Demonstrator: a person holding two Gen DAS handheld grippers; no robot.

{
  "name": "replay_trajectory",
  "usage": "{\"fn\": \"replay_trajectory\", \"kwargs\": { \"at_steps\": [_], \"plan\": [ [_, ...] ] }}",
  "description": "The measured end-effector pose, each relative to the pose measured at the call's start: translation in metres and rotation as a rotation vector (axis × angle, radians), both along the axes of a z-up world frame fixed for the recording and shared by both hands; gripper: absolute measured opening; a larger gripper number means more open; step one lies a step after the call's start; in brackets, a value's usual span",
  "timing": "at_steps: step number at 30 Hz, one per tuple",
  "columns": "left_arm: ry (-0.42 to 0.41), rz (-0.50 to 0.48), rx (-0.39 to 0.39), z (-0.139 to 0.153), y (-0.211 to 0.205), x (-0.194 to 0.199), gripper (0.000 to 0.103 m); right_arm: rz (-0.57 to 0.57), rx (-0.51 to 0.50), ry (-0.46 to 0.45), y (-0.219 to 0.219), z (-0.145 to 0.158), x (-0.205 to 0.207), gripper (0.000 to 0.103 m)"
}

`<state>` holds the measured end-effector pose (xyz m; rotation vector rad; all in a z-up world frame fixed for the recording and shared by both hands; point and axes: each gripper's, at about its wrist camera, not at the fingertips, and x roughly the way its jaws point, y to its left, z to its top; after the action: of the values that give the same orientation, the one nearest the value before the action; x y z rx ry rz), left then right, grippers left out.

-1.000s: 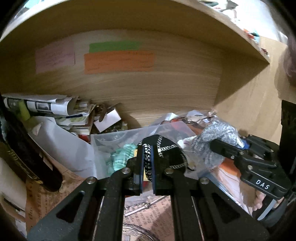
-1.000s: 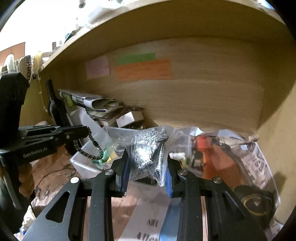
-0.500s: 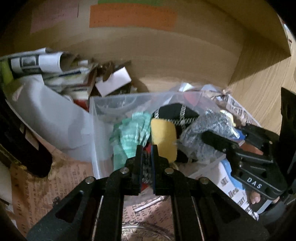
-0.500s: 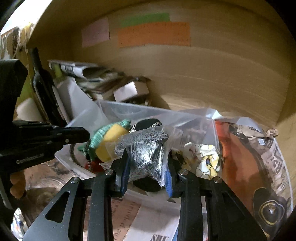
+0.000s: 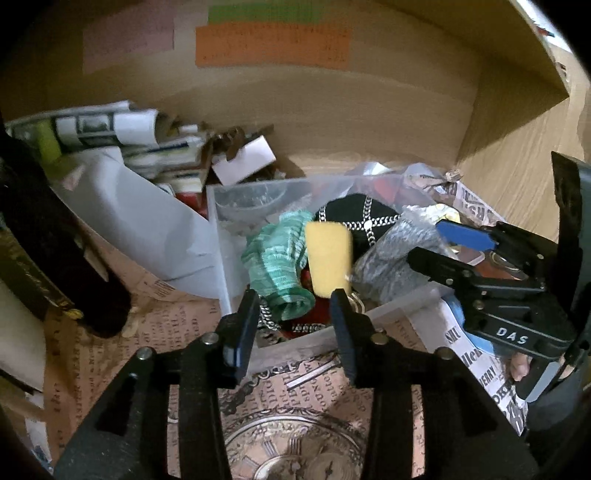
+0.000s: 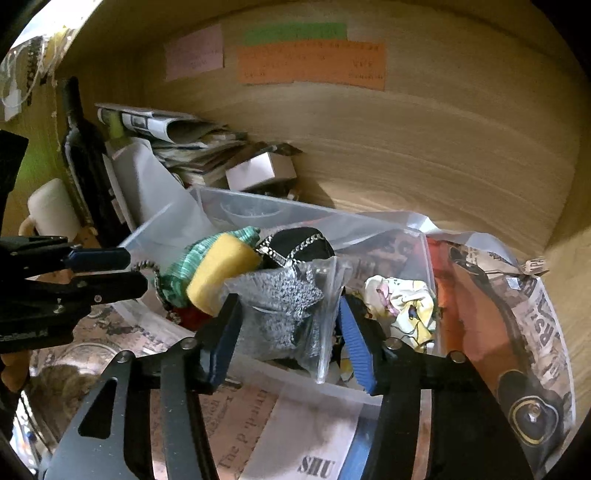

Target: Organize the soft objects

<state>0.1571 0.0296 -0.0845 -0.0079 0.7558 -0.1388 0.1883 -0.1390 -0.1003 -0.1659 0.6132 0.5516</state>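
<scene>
Over the clear bin (image 6: pixel 424 236), both grippers (image 5: pixel 293 321) (image 6: pixel 288 336) gape; only the right view shows floral cloth (image 6: pixel 402 310)

Pinned to the wooden back wall, upper centre: orange paper strip (image 5: pixel 272 46), green strip (image 5: pixel 260 14) above it, pink note (image 5: pixel 128 40) to its left. At left, rolled newspaper (image 5: pixel 110 127) atop stacked papers. Dark bottle (image 6: pixel 86 162) leaning at far left. Small white box (image 5: pixel 244 164) near centre.
</scene>
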Motion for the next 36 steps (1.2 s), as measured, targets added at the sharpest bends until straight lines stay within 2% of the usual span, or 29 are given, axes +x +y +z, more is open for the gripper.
{"fn": "replay_trajectory", "kwargs": {
  "at_steps": [8, 16, 20, 27, 31, 36],
  "plan": [
    [-0.169, 0.050, 0.008, 0.040, -0.004, -0.029, 0.043, 0.012, 0.091, -0.105, -0.016, 0.042, -0.032, 0.057],
    [-0.340, 0.064, 0.012, 0.075, -0.013, -0.066, 0.060, 0.007, 0.175, -0.235, -0.036, 0.082, -0.071, 0.066],
    [-0.406, 0.069, 0.004, 0.084, -0.016, -0.080, 0.073, -0.001, 0.207, -0.272, -0.044, 0.091, -0.083, 0.074],
    [-0.471, 0.075, -0.003, 0.092, -0.020, -0.097, 0.094, -0.014, 0.245, -0.310, -0.052, 0.097, -0.097, 0.089],
    [-0.497, 0.078, -0.007, 0.095, -0.023, -0.105, 0.099, -0.025, 0.259, -0.318, -0.055, 0.098, -0.104, 0.102],
    [-0.515, 0.081, -0.010, 0.099, -0.026, -0.113, 0.103, -0.032, 0.279, -0.326, -0.061, 0.100, -0.109, 0.103]
  ]
}}
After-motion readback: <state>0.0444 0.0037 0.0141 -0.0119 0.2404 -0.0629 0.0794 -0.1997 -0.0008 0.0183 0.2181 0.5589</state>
